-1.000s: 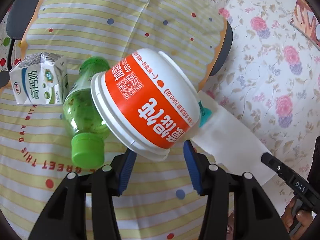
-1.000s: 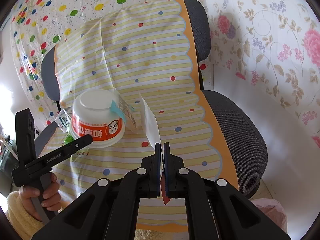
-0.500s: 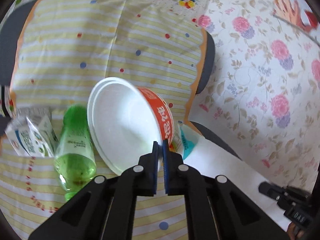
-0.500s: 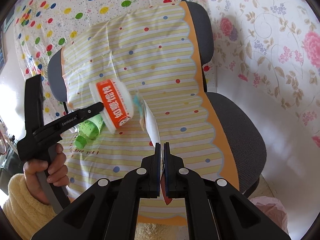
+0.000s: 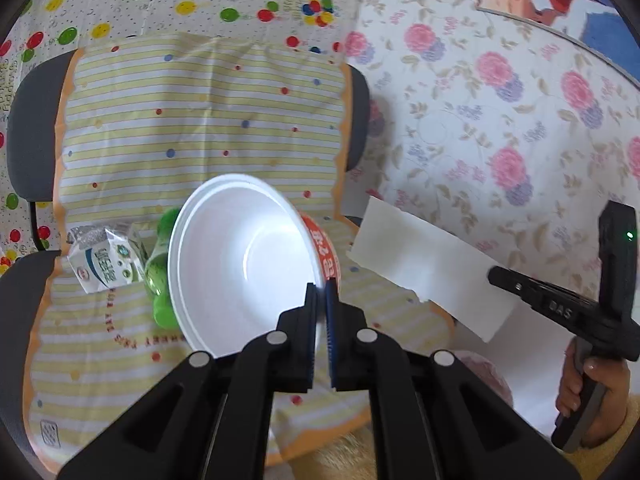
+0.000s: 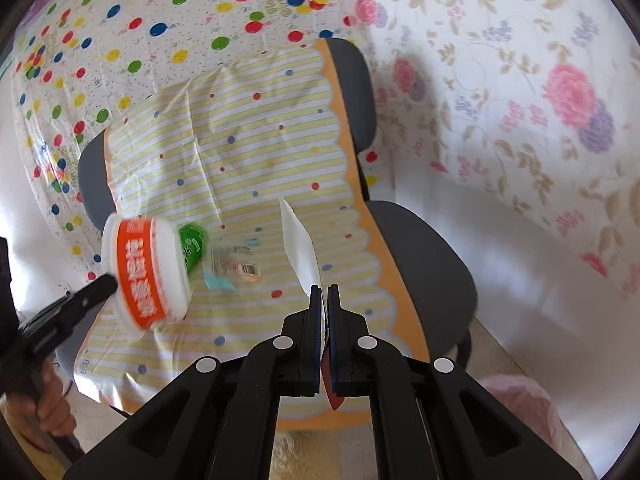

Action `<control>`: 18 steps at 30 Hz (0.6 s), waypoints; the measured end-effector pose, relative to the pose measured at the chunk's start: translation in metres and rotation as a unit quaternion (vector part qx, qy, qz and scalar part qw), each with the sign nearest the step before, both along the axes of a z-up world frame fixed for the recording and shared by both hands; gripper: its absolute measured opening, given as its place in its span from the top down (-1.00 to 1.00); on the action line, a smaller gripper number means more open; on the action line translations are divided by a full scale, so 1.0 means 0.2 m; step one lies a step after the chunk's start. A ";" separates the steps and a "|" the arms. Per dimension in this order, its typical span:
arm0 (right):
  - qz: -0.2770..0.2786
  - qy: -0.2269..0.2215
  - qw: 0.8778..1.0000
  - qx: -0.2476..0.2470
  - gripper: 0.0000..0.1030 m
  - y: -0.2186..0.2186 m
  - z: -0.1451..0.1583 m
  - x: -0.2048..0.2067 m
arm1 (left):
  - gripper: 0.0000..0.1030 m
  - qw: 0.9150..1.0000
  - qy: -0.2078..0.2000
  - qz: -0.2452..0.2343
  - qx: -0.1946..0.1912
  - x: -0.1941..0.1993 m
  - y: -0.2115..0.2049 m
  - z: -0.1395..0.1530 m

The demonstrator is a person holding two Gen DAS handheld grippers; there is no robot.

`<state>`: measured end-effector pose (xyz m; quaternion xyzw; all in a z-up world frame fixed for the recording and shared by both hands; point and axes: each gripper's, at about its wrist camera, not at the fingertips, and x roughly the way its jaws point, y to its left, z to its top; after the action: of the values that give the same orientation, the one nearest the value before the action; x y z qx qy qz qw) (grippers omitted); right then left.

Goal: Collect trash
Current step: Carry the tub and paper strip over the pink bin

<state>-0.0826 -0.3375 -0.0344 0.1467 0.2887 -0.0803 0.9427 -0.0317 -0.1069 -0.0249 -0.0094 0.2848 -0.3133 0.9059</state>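
Note:
My left gripper (image 5: 321,286) is shut on the rim of a white foam noodle bowl (image 5: 244,256) with an orange label, lifted off the chair seat and tilted so its empty inside faces the left wrist camera. The bowl (image 6: 146,270) hangs at the left of the right wrist view. My right gripper (image 6: 325,289) is shut on a white paper wrapper (image 6: 300,248), which shows as a flat white sheet (image 5: 430,274) in the left wrist view. On the seat lie a green bottle (image 5: 160,276), a milk carton (image 5: 106,260) and a clear plastic wrapper (image 6: 234,266).
A grey office chair (image 6: 424,264) draped with a striped yellow sheet (image 6: 240,152) holds the trash. A floral cloth (image 5: 500,120) hangs to the right and a dotted cloth (image 6: 120,40) behind. A pink bag (image 6: 524,404) sits low right. A hand (image 5: 588,396) grips the right tool.
My left gripper closed on the bowl's rim and lifted it off the seat, tipping its inside toward the camera. My right gripper rose a little with the paper, uncovering the clear wrapper.

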 end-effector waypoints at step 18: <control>-0.134 0.069 0.988 -0.032 0.93 -0.24 -0.10 -0.65 | 0.95 0.983 0.021 -0.182 -0.015 -0.40 -0.46 -0.08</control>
<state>-0.2129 -0.3846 -0.0552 0.1481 0.3279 -0.2254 0.9054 -0.1110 -0.1988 -0.0402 0.0228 0.2958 -0.4765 0.8276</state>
